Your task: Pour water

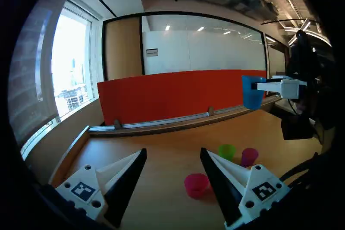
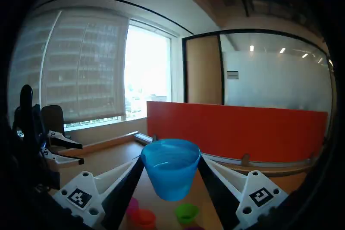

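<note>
My right gripper [image 2: 171, 161] is shut on a blue cup [image 2: 171, 174], held upright in the air with water inside. The left gripper view shows that blue cup [image 1: 252, 92] high at the right, with the right gripper [image 1: 260, 86] around it. My left gripper [image 1: 172, 150] is open over the wooden table [image 1: 172, 161] with nothing between its fingers. A pink cup [image 1: 196, 184] stands on the table by its right finger, with a green cup [image 1: 227, 151] and a purple cup [image 1: 249, 156] farther back. Below the blue cup stand a pink cup [image 2: 132, 207], a red cup [image 2: 145, 219] and a green cup [image 2: 186, 212].
An orange partition [image 1: 172, 94] runs along the table's far edge, with a glass wall behind it. A bright window [image 1: 69, 70] is at the left. The left gripper [image 2: 82, 153] and the dark sleeve holding it show at the left of the right gripper view.
</note>
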### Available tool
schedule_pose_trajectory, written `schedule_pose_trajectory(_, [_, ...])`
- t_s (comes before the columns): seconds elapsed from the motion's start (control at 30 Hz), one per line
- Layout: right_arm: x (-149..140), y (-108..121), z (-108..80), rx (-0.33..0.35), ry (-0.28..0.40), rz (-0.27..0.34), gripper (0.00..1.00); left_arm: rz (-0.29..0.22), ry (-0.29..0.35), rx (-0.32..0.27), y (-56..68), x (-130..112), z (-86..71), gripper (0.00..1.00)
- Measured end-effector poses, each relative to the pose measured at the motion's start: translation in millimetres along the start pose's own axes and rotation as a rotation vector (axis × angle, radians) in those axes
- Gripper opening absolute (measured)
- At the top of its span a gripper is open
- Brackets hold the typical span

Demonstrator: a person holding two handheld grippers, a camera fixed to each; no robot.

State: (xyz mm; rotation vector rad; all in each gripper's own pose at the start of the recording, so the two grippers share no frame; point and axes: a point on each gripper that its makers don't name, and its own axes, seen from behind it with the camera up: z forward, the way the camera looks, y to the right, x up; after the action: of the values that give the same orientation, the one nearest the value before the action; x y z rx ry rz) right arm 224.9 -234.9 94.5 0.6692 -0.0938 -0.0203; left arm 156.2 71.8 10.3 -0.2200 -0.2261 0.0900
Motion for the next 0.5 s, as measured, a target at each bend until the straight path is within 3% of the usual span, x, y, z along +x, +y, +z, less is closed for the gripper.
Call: schedule_pose_trajectory(0.5, [-10.4,7.1,-29.9,-0.034,-0.024,0.004,0.91,-0.012,-0.022,-0.037,14.0,-7.8,14.3,0.92])
